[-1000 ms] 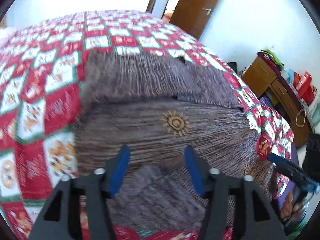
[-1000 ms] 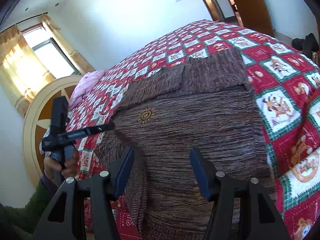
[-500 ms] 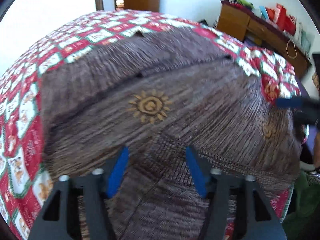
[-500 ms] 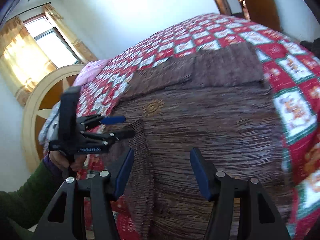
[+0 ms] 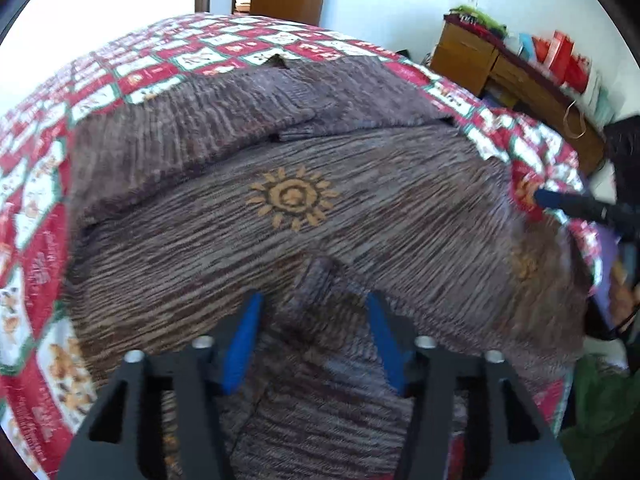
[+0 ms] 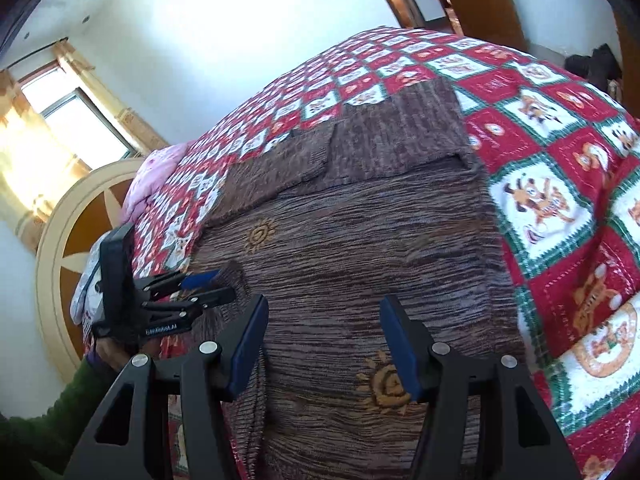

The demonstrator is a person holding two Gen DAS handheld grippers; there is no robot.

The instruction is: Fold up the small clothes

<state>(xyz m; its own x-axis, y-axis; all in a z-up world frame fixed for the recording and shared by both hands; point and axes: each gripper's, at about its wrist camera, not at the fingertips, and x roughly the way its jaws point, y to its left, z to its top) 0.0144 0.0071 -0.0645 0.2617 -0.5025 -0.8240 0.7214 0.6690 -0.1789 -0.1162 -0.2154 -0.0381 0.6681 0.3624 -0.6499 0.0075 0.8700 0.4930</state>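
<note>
Left wrist view: left gripper (image 5: 312, 312) over brown sweater (image 5: 400, 208), jaws apart, just been opening, a raised fold between them, not pinched. Sweater spread flat at near edge of quilt (image 5: 52, 184). Right gripper (image 6: 320, 320) also parted, above sweater, holding nothing.

We see a daylit room, bright overall. In the right wrist view the window (image 6: 76, 128) at far left is blown out and the wall (image 6: 208, 36) beside it glares white. Both fisheye views bend the bed (image 5: 132, 76) into a dome and darken to black at the corners. The left wrist view is soft, with motion smear toward its right edge. Shadows on the garment (image 6: 360, 248) are faint.
</note>
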